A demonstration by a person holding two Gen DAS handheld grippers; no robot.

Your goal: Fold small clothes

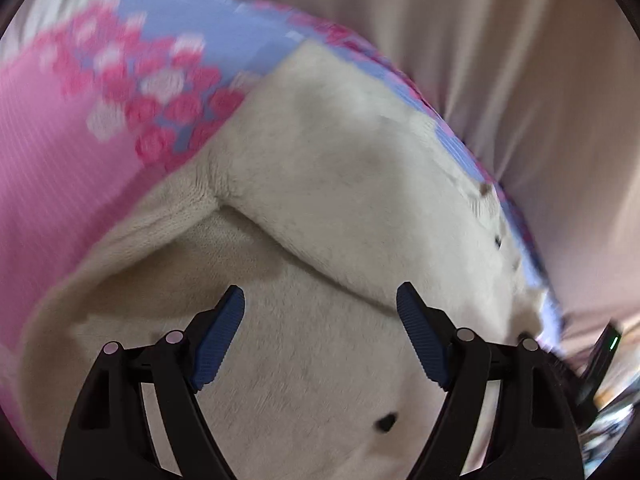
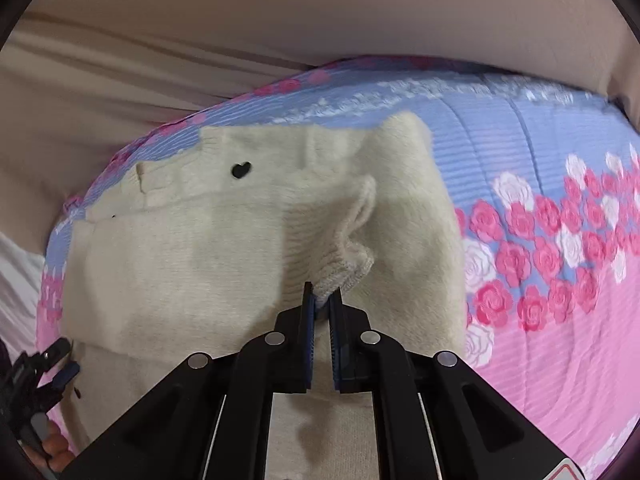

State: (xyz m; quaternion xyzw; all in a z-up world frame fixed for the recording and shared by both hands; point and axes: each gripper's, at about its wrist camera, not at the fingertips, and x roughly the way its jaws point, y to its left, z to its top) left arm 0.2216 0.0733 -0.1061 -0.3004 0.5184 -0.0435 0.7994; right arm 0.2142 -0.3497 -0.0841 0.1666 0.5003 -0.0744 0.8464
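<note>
A small cream knit cardigan (image 2: 192,264) with black heart-shaped buttons (image 2: 241,169) lies on a quilt. My right gripper (image 2: 322,294) is shut on the ribbed cuff of a sleeve (image 2: 344,268) and holds it lifted over the garment's body. In the left wrist view the same cardigan (image 1: 340,184) fills the middle, with one flap folded over. My left gripper (image 1: 320,300) is open and empty just above the fabric. The left gripper also shows at the lower left of the right wrist view (image 2: 52,364).
The quilt (image 2: 560,272) is blue and pink with a rose print; it also shows in the left wrist view (image 1: 80,140). Beige cloth (image 2: 280,20) lies beyond the quilt's far edge. A dark device with a green light (image 1: 608,344) sits at the right.
</note>
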